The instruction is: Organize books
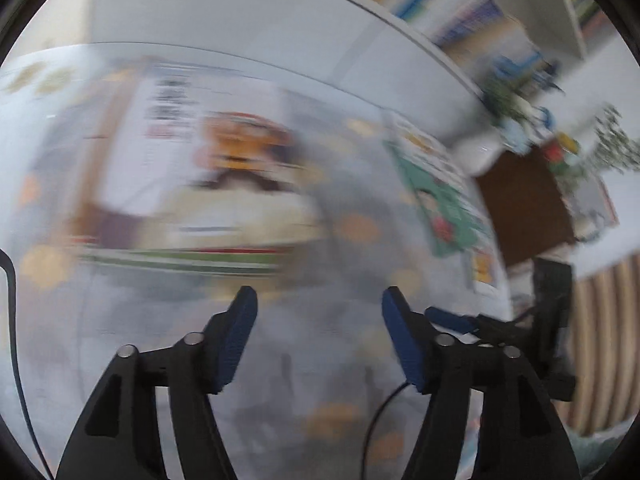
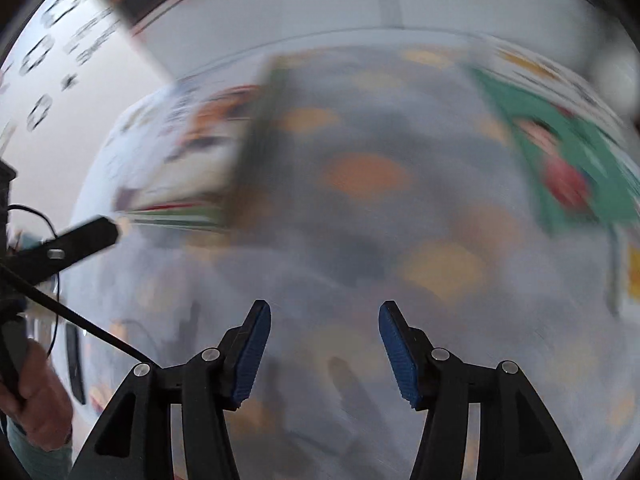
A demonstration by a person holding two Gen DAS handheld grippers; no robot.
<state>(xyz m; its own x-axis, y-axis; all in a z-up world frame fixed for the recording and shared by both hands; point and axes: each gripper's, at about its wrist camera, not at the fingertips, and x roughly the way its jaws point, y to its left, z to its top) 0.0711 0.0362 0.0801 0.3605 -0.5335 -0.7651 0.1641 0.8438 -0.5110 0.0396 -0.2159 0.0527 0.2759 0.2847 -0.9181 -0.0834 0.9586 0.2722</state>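
Both views are motion-blurred. A stack of books (image 1: 208, 200) with an orange-and-white cover on top lies on the grey patterned tablecloth (image 1: 320, 360), ahead and left of my left gripper (image 1: 318, 300), which is open and empty. A green-covered book (image 1: 444, 204) lies to the right. In the right wrist view the stack (image 2: 188, 168) is at the left, the green book (image 2: 568, 160) at the right. My right gripper (image 2: 324, 314) is open and empty above the cloth (image 2: 360, 240) between them. The left gripper's finger (image 2: 88, 234) pokes in from the left.
A white shelf with rows of books (image 1: 460, 8) runs along the back right. Plants and small items (image 1: 520, 96) stand by a brown board (image 1: 524, 204). The right gripper (image 1: 500, 320) shows at the left view's right side. A cable (image 1: 380, 412) crosses the cloth.
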